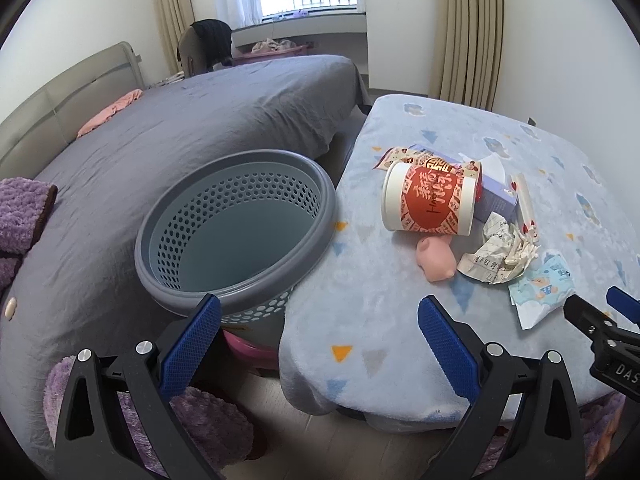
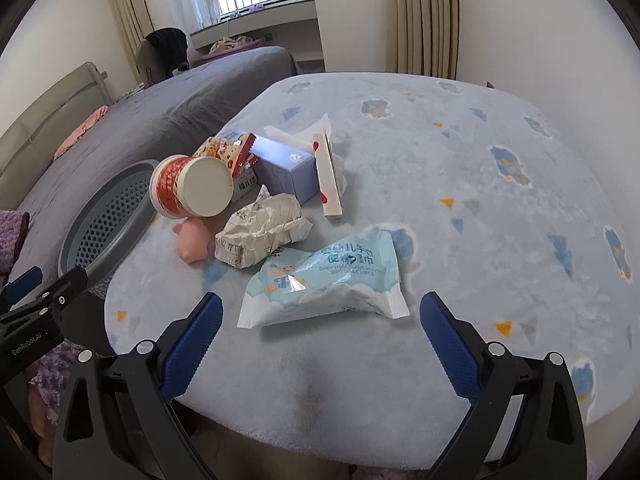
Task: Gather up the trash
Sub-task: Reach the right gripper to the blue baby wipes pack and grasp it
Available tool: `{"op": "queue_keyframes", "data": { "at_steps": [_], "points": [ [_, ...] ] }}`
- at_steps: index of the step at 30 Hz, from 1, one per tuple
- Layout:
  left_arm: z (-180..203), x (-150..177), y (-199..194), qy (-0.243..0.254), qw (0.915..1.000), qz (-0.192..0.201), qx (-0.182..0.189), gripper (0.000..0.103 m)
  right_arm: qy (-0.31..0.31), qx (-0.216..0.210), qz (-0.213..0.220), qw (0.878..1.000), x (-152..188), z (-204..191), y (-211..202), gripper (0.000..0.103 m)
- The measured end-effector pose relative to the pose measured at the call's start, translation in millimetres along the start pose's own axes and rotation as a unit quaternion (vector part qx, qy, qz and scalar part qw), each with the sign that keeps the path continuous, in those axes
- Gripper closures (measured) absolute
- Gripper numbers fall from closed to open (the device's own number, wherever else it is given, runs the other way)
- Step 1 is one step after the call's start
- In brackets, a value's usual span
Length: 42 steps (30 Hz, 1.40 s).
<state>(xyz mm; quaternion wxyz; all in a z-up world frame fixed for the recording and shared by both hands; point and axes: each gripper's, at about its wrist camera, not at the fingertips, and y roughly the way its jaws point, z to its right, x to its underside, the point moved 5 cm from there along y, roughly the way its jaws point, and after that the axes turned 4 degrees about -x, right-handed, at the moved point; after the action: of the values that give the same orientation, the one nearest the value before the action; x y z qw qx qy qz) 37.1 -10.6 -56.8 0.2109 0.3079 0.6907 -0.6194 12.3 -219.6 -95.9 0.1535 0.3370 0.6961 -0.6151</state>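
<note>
Far left, beside the counter (image 2: 480, 208): empty grey basket (image 1: 236, 232). Left gripper (image 1: 320, 344) spread wide, holding nothing, over the basket's near rim. Wipes packet (image 2: 324, 284) lying crosswise, directly ahead of right gripper (image 2: 320, 344), likewise spread, probably nearer.

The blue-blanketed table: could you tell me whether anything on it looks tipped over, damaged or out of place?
Yes. The red-and-white paper cup lies tipped on its side against the purple box, and a pink pig toy sits among the litter beside the crumpled paper, hardly trash. The grey basket looks empty so far.
</note>
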Motion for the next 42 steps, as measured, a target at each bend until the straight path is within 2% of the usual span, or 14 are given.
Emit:
{"op": "queue_keyframes", "data": {
  "at_steps": [4, 7, 12, 18, 22, 24, 30, 36, 39, 42],
  "points": [
    [-0.1, 0.9, 8.6, -0.003, 1.0, -0.006, 0.003, 0.006, -0.014, 0.013, -0.023, 1.0, -4.0, -2.5, 19.5, 0.008],
    [-1.5, 0.4, 13.6, -0.006, 0.9999, -0.009, 0.004, 0.006, -0.005, 0.007, -0.042, 0.999, -6.3, -1.5, 28.5, 0.009],
    [-3.5, -0.1, 17.0, -0.011, 0.9999, -0.009, 0.005, 0.006, 0.035, 0.006, -0.046, 0.998, 1.4, 4.5, 24.6, 0.008],
    [1.4, 2.1, 23.9, -0.006, 0.9997, -0.018, 0.013, 0.006, 0.033, 0.01, -0.064, 0.997, 14.0, -10.9, 38.3, 0.008],
    [1.7, 1.4, 23.9, -0.005, 0.9998, -0.015, 0.013, 0.006, 0.042, 0.025, -0.063, 0.997, 12.5, -14.0, 46.3, 0.008],
    [0.5, 1.1, 24.5, -0.007, 0.9998, -0.015, 0.012, 0.006, 0.038, 0.048, -0.063, 0.996, 11.6, -11.9, 49.0, 0.009],
    [-0.4, 0.4, 22.1, -0.011, 0.9998, -0.013, 0.014, 0.006, 0.047, 0.081, -0.063, 0.994, 15.1, 9.3, 42.1, 0.009],
    [1.1, 0.5, 18.4, -0.009, 0.9998, -0.011, 0.016, 0.006, 0.076, 0.121, -0.05, 0.988, 16.3, 49.1, 19.8, 0.008],
    [0.9, 0.3, 17.9, -0.011, 0.9997, -0.012, 0.016, 0.006, 0.092, 0.127, -0.043, 0.987, 15.1, 64.2, 8.3, 0.008],
    [1.5, 0.2, 17.6, -0.01, 0.9997, -0.012, 0.016, 0.006, 0.095, 0.11, -0.025, 0.989, 7.3, 66.4, -1.8, 0.008]
  ]
}}
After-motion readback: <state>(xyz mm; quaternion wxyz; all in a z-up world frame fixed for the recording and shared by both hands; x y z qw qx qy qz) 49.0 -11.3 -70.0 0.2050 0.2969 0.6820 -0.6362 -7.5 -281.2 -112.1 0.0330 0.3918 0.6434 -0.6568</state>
